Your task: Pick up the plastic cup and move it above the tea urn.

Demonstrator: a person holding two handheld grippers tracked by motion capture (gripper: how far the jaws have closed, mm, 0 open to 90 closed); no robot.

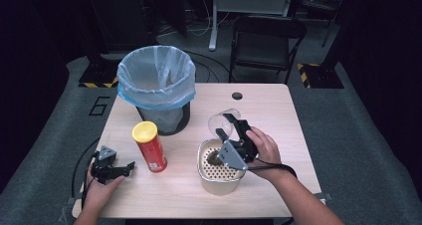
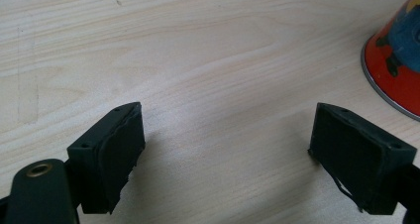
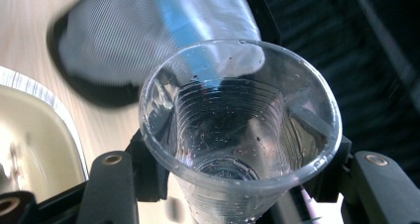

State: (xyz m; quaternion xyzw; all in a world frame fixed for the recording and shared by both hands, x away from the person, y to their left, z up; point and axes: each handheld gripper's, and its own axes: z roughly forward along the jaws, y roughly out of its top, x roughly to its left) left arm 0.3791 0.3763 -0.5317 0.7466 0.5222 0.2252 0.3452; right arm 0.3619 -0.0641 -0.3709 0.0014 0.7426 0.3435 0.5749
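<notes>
Your right claw (image 1: 230,127) pinches clear cup (image 3: 237,135), tilted toward lined bin (image 1: 157,85) for dumping | left claw (image 2: 228,154) spread, parked at tabletop's (image 2: 198,45) left edge.

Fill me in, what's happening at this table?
A person's right gripper holds a clear plastic cup above a perforated metal container, with the bag-lined trash bin beyond. The left gripper rests open on the wooden table near a red chip can.
</notes>
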